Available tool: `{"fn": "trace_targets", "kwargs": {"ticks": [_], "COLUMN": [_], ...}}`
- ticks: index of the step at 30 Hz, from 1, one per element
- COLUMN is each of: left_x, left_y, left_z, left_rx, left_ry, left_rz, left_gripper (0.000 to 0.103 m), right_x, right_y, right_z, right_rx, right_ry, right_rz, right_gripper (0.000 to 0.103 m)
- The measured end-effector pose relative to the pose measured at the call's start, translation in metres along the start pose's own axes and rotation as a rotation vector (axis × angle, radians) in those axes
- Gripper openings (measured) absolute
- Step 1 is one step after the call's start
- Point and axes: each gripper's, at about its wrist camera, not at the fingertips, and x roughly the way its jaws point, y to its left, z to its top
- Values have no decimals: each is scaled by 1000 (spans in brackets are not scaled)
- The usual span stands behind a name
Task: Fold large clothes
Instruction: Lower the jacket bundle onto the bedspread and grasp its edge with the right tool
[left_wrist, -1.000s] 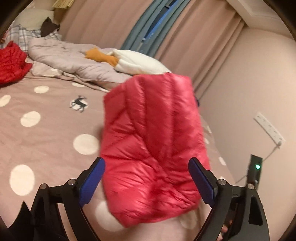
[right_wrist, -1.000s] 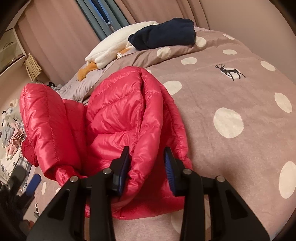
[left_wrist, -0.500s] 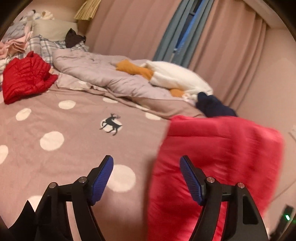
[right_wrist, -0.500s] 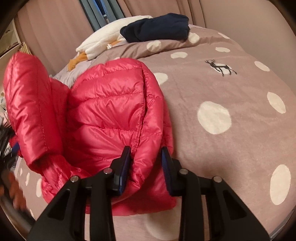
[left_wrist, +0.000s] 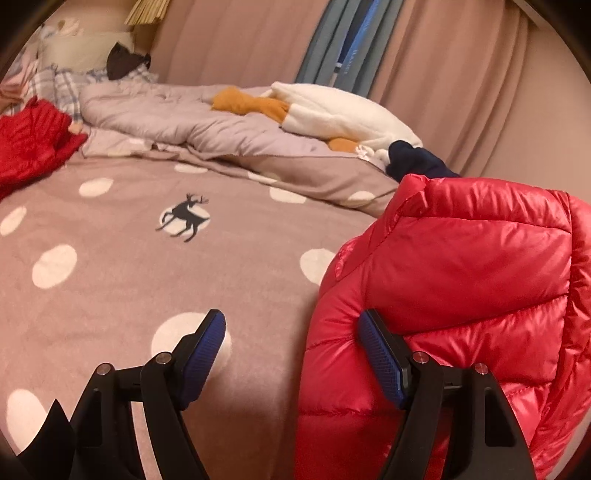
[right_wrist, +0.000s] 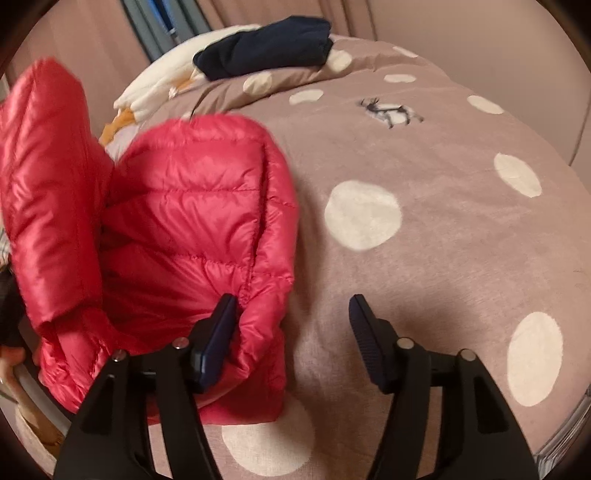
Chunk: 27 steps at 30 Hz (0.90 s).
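Four blue-padded fingers (left_wrist: 380, 358), two red puffer jackets (left_wrist: 461, 295), one folded.

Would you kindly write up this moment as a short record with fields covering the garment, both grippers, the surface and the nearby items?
garment: red puffer jacket, bunched on the bed
surface: taupe bedspread with cream dots and a deer print
left gripper: open, nothing between the pads; jacket lies against the outside of one finger
right gripper: jaws opening, no longer pinching; jacket edge touches one pad
nearby: navy garment, white and orange plush, second red garment, grey duvet
task status: fold not finished
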Motion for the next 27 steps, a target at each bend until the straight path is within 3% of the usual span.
{"fn": "trace_targets", "kwargs": {"ticks": [6,11,15,18,21,27], "left_x": [-1,-3,-6,-6,-1,1], "left_y": [-1,-8,-12,-11,-7,-9], "left_z": [0,-1,-2,-3,-2,-7], "left_rx": [34,59,104,116,101,106], "left_ry": [-2,-15,-29,-35,-13,-21], "left_rz": [2,5,9,5,11,-20], "left_gripper": [74,74,74,74,74,74], "right_x": [-45,-85,-86,-62,-34,-8], "right_y": [9,37,70,83,87,71], "right_z": [15,24,35,50,59,49], "right_rx": [24,-3,-97,-88,-50,-9], "right_ry": [-188,-357,-415,-368,-308,-252], "right_rz": [12,186,270,335,384,312], "right_gripper": [71,73,69,56,52,52]}}
